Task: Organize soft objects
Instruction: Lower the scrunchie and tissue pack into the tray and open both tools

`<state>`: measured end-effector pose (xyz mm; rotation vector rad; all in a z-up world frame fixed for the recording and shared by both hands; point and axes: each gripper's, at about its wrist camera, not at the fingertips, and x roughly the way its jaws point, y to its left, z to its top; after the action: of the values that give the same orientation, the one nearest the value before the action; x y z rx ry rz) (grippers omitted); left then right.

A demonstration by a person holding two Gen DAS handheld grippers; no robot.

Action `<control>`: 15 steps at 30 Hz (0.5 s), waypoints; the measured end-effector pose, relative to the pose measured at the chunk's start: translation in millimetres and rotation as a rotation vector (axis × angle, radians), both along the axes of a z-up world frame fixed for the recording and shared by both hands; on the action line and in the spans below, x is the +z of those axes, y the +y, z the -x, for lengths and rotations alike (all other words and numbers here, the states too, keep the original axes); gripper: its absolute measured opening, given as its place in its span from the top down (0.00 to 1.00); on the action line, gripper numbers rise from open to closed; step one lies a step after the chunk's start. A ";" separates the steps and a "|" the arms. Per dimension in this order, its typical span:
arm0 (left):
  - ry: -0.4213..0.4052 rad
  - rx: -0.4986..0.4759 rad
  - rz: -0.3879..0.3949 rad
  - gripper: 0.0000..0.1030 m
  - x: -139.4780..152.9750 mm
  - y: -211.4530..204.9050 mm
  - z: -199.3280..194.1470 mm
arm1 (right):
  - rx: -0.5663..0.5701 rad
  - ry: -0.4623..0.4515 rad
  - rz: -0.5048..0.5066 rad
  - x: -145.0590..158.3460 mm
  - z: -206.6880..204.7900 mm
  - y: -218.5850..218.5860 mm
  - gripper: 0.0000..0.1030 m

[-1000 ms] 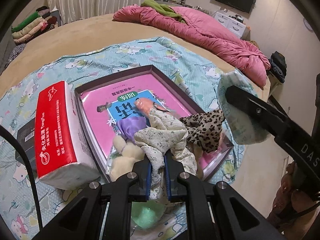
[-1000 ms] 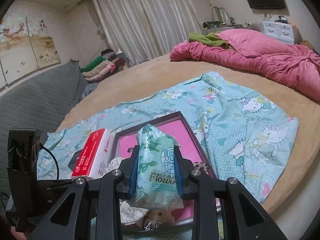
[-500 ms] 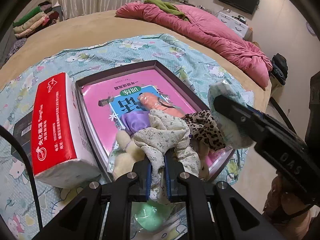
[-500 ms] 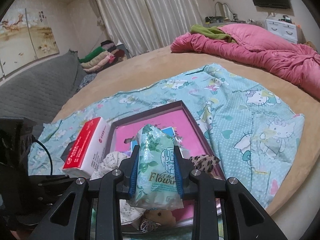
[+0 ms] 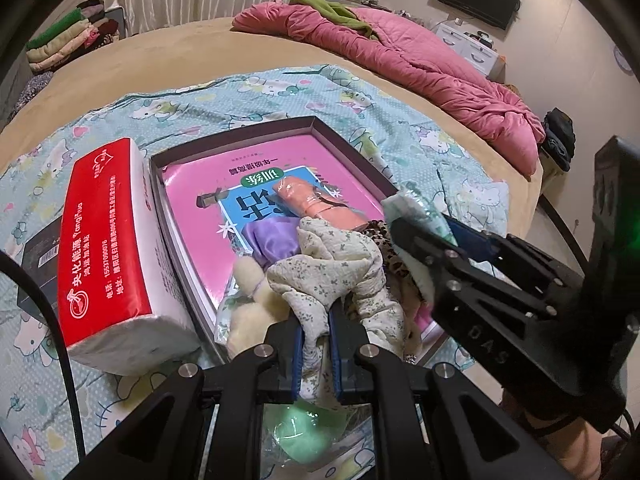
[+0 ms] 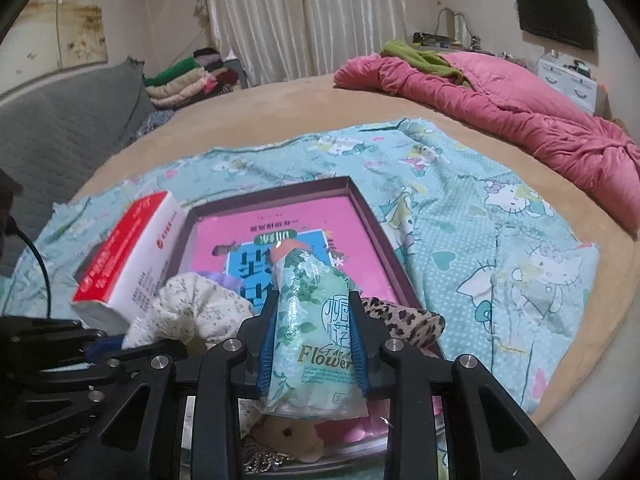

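On my far left the red tissue pack [image 5: 108, 248] lies just beside the box [image 5: 236, 136], a squashy brick in slick printed film, touching the box's left wall. The box itself is a shallow stiff tray with dark walls and a glossy pink booklet [image 5: 240, 184] lying flat in it, all on a teal cartoon sheet [image 5: 392, 128] spread over the tan bed.

My left gripper [image 5: 316, 348] is pinched fully shut on the floral cloth [image 5: 332, 264], a thin cotton rag bunched between the pads. It weighs almost nothing, has no stiffness and will droop and trail, so I judge a grip on the gathered bundle (not a loose corner) is the safe one. It hangs over the near end of the box, above a purple cloth [image 5: 268, 240], a cream fluffy toy [image 5: 248, 308] and a peach wrapped roll [image 5: 308, 200].

Further right sits a leopard-print piece [image 6: 400, 320], soft and crumpled, at the box's near right corner.

My right gripper [image 6: 312, 356] is closed part-way on the green tissue packet [image 6: 312, 320], 1 pad on each side. Its jaws are clamping it across the middle, and the wrap looks slippery and crinkly. The pillow shape gives under pressure, so a mid-body hold seems right. It hovers over the near end of the box
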<state>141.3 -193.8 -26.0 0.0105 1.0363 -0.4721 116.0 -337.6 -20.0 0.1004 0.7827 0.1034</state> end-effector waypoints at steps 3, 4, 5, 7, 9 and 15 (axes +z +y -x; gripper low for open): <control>0.001 0.001 0.003 0.89 -0.1 0.0 -0.6 | -0.001 0.006 -0.026 -4.3 -1.8 -1.7 0.67; 0.001 0.001 0.002 0.89 -0.5 -0.4 -0.9 | 0.000 0.007 -0.029 -5.3 -2.3 -2.4 0.66; 0.002 0.002 0.001 0.89 -0.5 -0.3 -1.0 | -0.001 0.008 -0.038 -6.2 -2.7 -3.6 0.66; 0.002 0.004 0.005 0.89 -0.4 0.5 -1.5 | -0.006 0.007 -0.055 -6.9 -2.7 -5.6 0.66; 0.002 0.004 0.005 0.89 -0.7 1.1 -1.8 | -0.004 0.009 -0.073 -7.6 -3.1 -6.8 0.65; 0.002 0.006 0.007 0.89 -0.7 1.9 -3.0 | 0.008 0.020 -0.134 -10.2 -3.1 -7.9 0.60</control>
<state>144.3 -191.9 -26.7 0.0011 1.0361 -0.4702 119.1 -345.4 -30.2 0.2257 0.7957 0.1624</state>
